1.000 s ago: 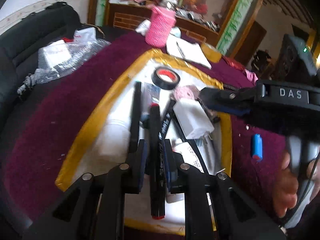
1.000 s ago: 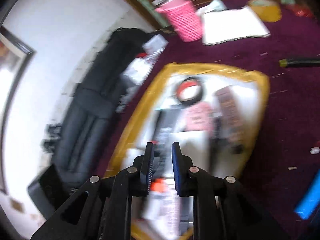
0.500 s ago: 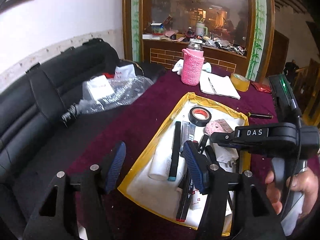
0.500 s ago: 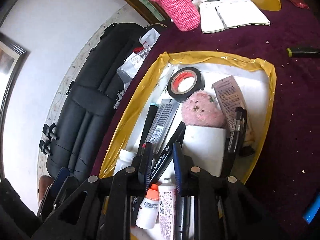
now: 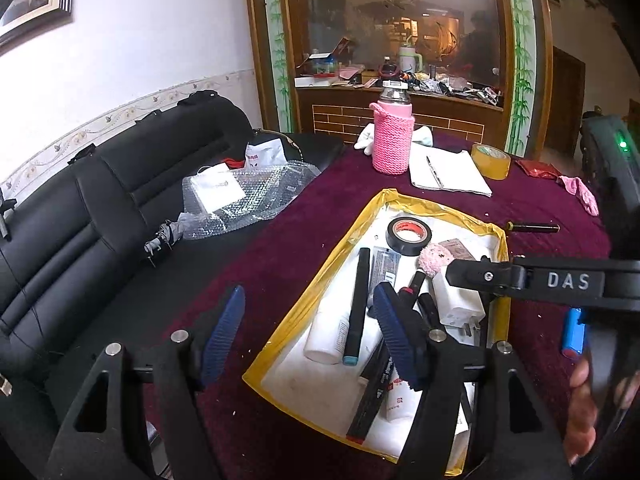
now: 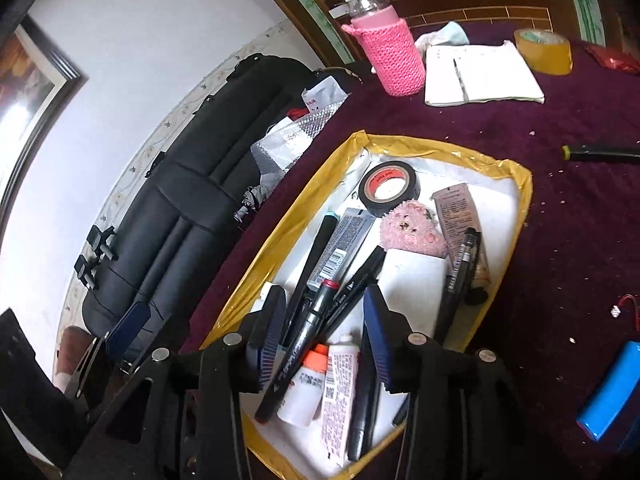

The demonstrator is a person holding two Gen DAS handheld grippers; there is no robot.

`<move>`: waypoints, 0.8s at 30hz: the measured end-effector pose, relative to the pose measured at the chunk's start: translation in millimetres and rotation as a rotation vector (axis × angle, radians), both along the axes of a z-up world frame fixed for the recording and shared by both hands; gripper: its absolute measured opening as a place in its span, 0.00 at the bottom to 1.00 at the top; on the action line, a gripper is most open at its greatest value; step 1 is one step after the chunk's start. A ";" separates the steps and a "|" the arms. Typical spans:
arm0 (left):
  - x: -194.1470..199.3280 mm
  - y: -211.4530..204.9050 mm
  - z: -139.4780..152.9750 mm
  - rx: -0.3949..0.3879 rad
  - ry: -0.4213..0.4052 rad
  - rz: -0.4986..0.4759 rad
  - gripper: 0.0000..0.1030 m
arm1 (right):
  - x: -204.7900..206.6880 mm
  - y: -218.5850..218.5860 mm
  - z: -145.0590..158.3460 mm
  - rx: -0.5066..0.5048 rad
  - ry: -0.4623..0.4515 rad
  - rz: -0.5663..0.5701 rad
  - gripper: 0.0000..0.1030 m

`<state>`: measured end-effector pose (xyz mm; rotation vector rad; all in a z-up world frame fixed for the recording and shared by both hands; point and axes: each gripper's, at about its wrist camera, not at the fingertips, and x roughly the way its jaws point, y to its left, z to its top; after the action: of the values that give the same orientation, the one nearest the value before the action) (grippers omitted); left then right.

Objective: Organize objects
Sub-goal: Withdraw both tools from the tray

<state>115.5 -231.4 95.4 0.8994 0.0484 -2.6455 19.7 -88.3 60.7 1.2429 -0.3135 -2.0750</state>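
Observation:
A yellow-rimmed white tray (image 5: pixel 362 216) (image 6: pixel 524 200) on the maroon table holds black markers, tubes, a black tape roll (image 5: pixel 409 231) (image 6: pixel 388 188), a pink plush (image 6: pixel 412 232) and a white charger (image 5: pixel 456 300) (image 6: pixel 412 292). My left gripper (image 5: pixel 310 324) is open and empty above the tray's near left rim. My right gripper (image 6: pixel 324 328) is open and empty, low over a red-capped black marker (image 6: pixel 308 328) at the tray's near end. The right gripper's body also shows at the right of the left wrist view (image 5: pixel 560 280).
A blue battery (image 5: pixel 573 332) (image 6: pixel 608 388) lies on the cloth right of the tray. A black pen (image 5: pixel 532 227) (image 6: pixel 600 153), a notebook (image 6: pixel 480 76), yellow tape (image 6: pixel 544 50) and a pink-sleeved bottle (image 5: pixel 391 136) stand further back. A black sofa (image 5: pixel 100 200) with bubble wrap is left.
My left gripper let go of the red-capped marker into the tray, opened and pulled up and back. My right gripper opened from nearly shut over the tray.

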 end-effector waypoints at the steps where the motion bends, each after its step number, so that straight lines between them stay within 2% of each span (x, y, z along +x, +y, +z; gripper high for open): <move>1: 0.5 2.5 0.7 -0.004 0.000 -0.003 0.65 | 2.0 3.0 0.9 0.002 0.007 -0.001 0.36; 11: 2.8 32.5 10.8 -0.044 -0.006 -0.015 0.66 | 10.5 40.9 4.2 -0.013 0.014 -0.031 0.38; 13: 2.2 37.8 15.8 -0.038 -0.013 0.027 0.79 | 13.8 49.9 5.2 -0.015 0.021 -0.042 0.38; 14: 2.2 39.1 17.9 -0.016 -0.012 0.026 0.84 | 16.0 54.2 5.7 -0.008 0.030 -0.045 0.38; 15: 2.6 39.3 18.9 0.020 -0.006 0.013 0.84 | 19.1 57.3 6.4 0.009 0.046 -0.047 0.39; 20: -5.7 28.4 5.1 0.307 -0.040 -0.073 0.85 | 41.0 62.6 4.9 0.096 0.108 -0.045 0.40; 22: -8.0 26.7 -3.7 0.368 -0.048 -0.085 0.85 | 51.8 61.3 2.9 0.135 0.131 -0.042 0.45; 24: -6.1 31.8 -7.3 0.379 -0.047 -0.080 0.89 | 61.4 59.8 -0.4 0.167 0.150 -0.044 0.47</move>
<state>109.4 -199.6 88.2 1.0997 0.5279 -2.7358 81.1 -28.5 60.3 1.1755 -0.1014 -2.2560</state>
